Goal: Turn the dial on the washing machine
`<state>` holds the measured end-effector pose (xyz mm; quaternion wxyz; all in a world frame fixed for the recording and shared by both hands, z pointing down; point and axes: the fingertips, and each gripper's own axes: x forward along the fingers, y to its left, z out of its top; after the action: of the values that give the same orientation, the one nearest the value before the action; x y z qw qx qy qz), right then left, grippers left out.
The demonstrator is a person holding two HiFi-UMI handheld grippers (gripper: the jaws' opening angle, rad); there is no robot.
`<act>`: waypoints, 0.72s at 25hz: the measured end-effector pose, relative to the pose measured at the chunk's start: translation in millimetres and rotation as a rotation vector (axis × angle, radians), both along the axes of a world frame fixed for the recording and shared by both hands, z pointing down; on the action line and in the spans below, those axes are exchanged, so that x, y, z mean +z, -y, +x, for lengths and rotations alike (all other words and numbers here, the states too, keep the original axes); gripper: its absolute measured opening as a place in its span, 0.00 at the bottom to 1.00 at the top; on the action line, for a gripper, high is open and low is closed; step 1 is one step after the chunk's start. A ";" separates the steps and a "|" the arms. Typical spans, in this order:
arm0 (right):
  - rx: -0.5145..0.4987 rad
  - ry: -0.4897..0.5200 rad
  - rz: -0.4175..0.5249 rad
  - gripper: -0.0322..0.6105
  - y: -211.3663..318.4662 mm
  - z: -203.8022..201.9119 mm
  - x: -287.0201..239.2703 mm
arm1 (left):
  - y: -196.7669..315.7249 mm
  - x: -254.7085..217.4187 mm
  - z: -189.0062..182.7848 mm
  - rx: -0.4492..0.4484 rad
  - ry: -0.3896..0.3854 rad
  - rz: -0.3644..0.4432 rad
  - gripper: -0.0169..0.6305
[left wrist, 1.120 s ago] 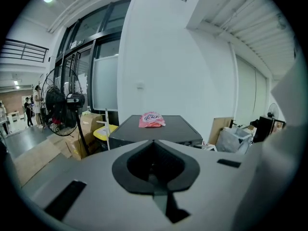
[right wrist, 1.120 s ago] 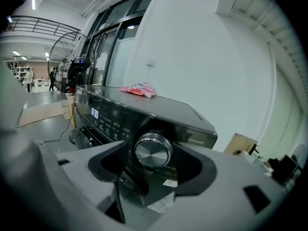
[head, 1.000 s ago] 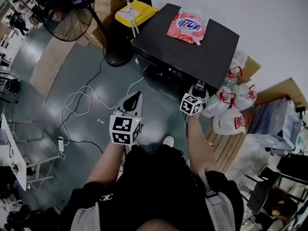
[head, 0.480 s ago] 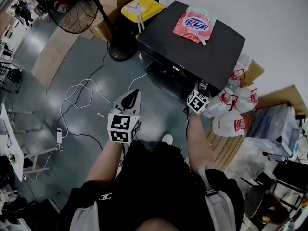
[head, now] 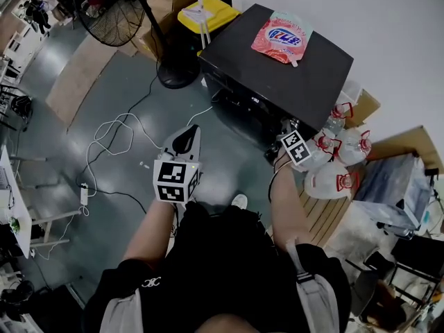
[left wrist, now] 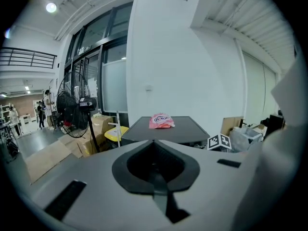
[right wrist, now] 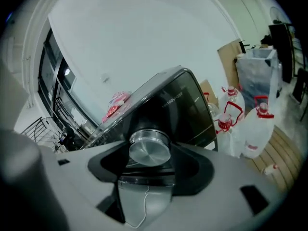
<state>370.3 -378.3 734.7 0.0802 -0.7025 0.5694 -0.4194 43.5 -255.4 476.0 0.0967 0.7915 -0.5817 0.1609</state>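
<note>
Although the head view looks straight down on the washing machine (head: 291, 82), the dial cannot be seen there, since it sits on the dark front panel underneath the right gripper (head: 285, 126). Only the right gripper view shows the dial (right wrist: 149, 147): a round silver knob at the right end of the panel, its flat face turned to the camera. Its flanks are covered by the two jaws, which are clamped against it on either side. The print on the panel is too small and dim to read. The whole right gripper view is tilted.

The left gripper (head: 186, 141) hangs apart from the machine over the grey floor. Its jaws are pressed together with nothing between them.

A pink detergent pouch (head: 281, 39) lies on the machine's lid. White water jugs (head: 331, 179) with red handles stand just beside its right flank. A yellow bin (head: 208, 12) and a standing fan (head: 111, 19) stand on its far left.

Compared with a second ago, the marker cube on the right gripper has rolled, so its pattern now sits at a different angle. The left gripper has hardly moved.
</note>
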 end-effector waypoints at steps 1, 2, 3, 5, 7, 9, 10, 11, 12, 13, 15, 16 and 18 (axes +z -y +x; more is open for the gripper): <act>0.006 0.016 0.009 0.47 -0.2 0.0 -0.2 | -0.8 -0.2 -0.4 -0.002 0.001 0.000 0.02; 0.012 0.037 0.020 0.47 -0.2 -0.1 -0.3 | -1.1 -0.3 -1.1 -0.005 0.002 0.000 0.02; 0.018 0.062 0.029 0.47 -0.3 0.0 -0.2 | -1.2 -0.3 -1.7 -0.007 0.002 0.001 0.02; 0.030 0.133 0.042 0.47 -1.0 0.7 0.2 | -1.2 -0.6 -3.1 -0.011 0.000 0.001 0.02; 0.049 0.243 0.062 0.47 -1.7 1.2 1.0 | -1.4 -1.0 -4.4 -0.015 -0.002 0.002 0.02; 0.080 0.375 0.094 0.47 -2.2 0.5 2.4 | -1.7 -0.9 -5.0 -0.016 -0.003 0.000 0.02; 0.094 0.425 0.108 0.47 -2.5 0.4 3.1 | -2.1 -0.7 -4.7 -0.015 -0.002 -0.001 0.02; 0.101 0.453 0.116 0.47 -2.6 0.6 3.7 | -2.6 -0.2 -4.2 -0.013 -0.002 -0.001 0.02; 0.103 0.465 0.120 0.47 -2.6 0.9 4.1 | -3.1 0.2 -3.6 -0.011 -0.002 -0.001 0.02; 0.102 0.470 0.122 0.47 -2.4 1.2 4.5 | -3.5 0.4 -3.4 -0.010 -0.002 -0.001 0.02; 0.097 0.471 0.121 0.47 -1.7 1.3 5.2 | -3.6 0.4 -4.0 -0.012 -0.002 -0.001 0.02; 0.095 0.472 0.120 0.47 -1.3 1.3 5.3 | -3.4 0.5 -4.2 -0.014 -0.003 -0.001 0.02; 0.098 0.479 0.121 0.47 -0.8 1.6 5.1 | -2.9 1.0 -4.6 -0.016 -0.004 -0.002 0.02</act>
<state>371.8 -377.4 739.8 0.2750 -0.6037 0.5236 -0.5345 38.8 -252.5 477.0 0.0998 0.7870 -0.5876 0.1590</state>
